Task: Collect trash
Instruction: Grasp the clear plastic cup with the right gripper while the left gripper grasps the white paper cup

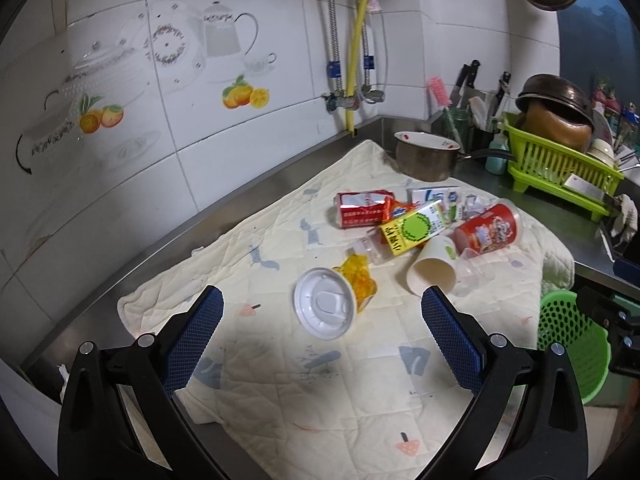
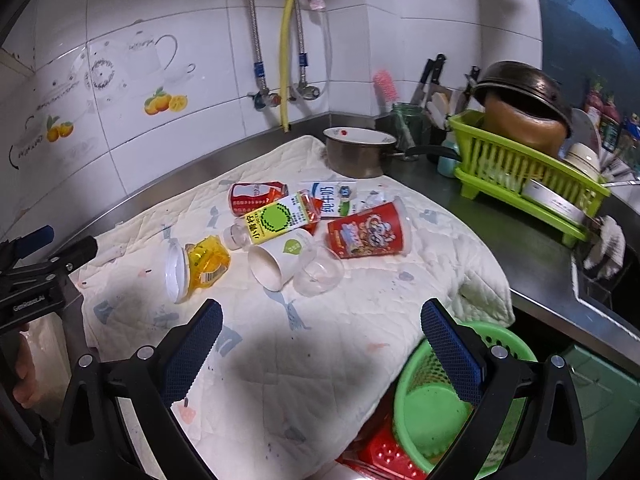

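Steel worktop [image 2: 532, 264] in tiled kitchen corner, quilted cloth [image 1: 280, 360] spread over it, trash scattered. Left hand-held gripper [image 1: 322, 322], right hand-held gripper [image 2: 322, 322]: both gaping, empty.

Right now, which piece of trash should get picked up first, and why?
Probably the yellow cup with the white lid: it lies nearest, straight ahead of the open left hand-held gripper, apart from the pile. So ease that gripper forward around it. The green basket waits below the counter edge.
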`<state>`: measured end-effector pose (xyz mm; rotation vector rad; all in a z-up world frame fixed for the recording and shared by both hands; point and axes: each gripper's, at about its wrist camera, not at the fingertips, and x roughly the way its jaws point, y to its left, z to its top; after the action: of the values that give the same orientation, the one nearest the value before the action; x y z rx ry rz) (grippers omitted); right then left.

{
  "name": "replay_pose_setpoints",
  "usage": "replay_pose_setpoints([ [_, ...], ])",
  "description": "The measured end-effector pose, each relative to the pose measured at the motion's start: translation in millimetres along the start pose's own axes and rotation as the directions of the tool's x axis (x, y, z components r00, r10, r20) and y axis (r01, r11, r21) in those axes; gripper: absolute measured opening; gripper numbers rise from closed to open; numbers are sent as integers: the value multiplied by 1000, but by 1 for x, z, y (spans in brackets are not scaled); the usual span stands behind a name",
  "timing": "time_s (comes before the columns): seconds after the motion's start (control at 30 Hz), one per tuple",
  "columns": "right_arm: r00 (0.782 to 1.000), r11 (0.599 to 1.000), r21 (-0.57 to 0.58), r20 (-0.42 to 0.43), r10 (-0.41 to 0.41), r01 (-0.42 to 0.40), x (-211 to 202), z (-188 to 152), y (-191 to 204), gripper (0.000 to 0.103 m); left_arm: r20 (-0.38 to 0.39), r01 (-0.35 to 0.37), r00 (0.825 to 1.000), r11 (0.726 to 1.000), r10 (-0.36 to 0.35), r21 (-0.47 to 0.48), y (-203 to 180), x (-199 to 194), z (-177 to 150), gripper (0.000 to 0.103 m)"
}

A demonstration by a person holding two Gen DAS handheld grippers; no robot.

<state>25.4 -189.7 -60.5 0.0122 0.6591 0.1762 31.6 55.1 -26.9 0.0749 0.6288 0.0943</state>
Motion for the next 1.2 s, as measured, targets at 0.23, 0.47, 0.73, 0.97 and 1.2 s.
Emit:
replay_pose_setpoints([
  [0.23,998,999,-11,-48,35,-35,48,9,-5,95,-35,-20,999,999,19,-28,14,16,-6,98],
  [0.47,990,995,-1,-100,101,-102,99,21,-11,87,-54,-17,998,999,15,-38,19,29,-8,98],
  [0.73,976,992,8,-180,122,-123,156,23,-17,80,-70,-13,997,999,11,-33,21,44,-8,97],
  [0.97,967,991,24,-217,133,-131,187,21,-26,80,-78,35,996,999,-36,-14,10,58,-5,94],
  [1.2,955,984,66,-241,175,-164,204,20,-31,73,-94,112,989,994,-111,0,-8,73,1,94],
])
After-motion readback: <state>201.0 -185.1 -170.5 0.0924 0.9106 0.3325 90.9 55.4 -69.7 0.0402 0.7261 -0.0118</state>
